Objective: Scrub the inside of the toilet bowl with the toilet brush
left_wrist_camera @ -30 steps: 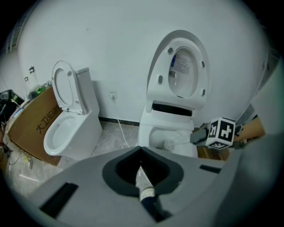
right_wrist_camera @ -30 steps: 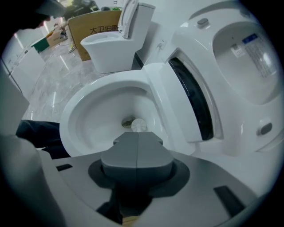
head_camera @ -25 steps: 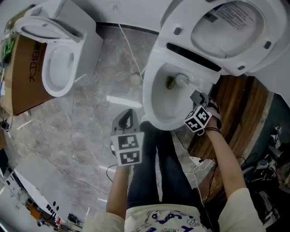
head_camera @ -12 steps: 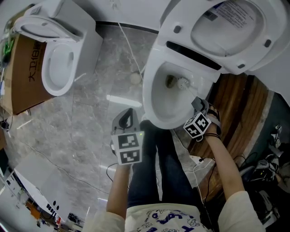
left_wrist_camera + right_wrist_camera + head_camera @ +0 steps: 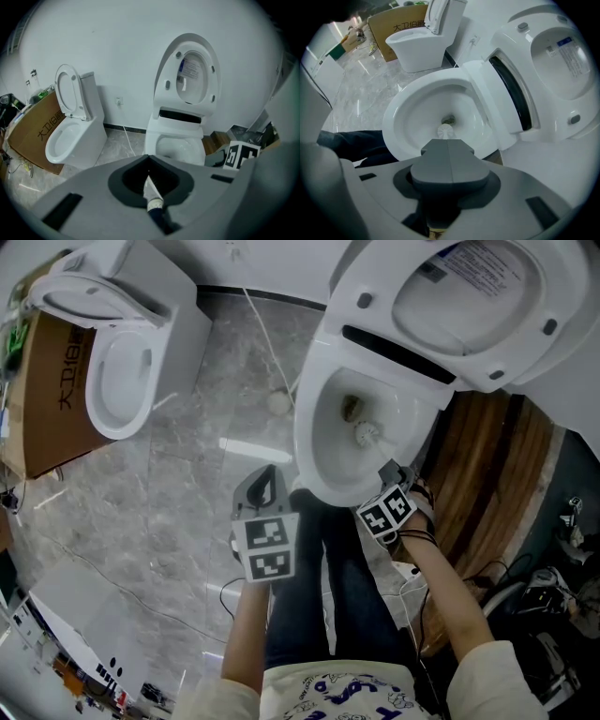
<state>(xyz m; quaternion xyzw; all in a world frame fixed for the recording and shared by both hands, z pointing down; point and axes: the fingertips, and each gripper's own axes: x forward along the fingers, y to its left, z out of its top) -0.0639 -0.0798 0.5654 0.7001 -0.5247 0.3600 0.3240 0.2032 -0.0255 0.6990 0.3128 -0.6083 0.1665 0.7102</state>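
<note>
Draws the right gripper (image 5: 389,472) back toward the body since a second ago, dragging the brush (image 5: 366,435) off the drain (image 5: 352,409) and onto the near wall of the bowl (image 5: 309,451). Leaves the left gripper (image 5: 265,482) where it was.

Clamps the right fingers (image 5: 436,164) tight together on the brush handle, with the seam between them closed in the right gripper view. Hides the handle under them and shows only the white bristle head just past the fingertips, low in the bowl and short of the drain. Seems to press the bristles on the porcelain, though cannot confirm contact. Keeps the left jaws pressed together too, on nothing, well to the left of the right fingers, out over the floor (image 5: 187,484) and clear of the bowl.

Reads as mid-scrub:
- **Done:** has the lid (image 5: 469,306) already up, the brush already in the bowl, and a stroke running between the drain and the near wall.
- **Cannot tell:** shows no foam or streaks, so gives no clue how much wall is already covered. Still shows a dark patch at the drain.
- **Probably left:** the side walls and far wall ahead of the fingertips, the underside of the rim, then lifting the brush out. Shows no brush holder anywhere.
</note>
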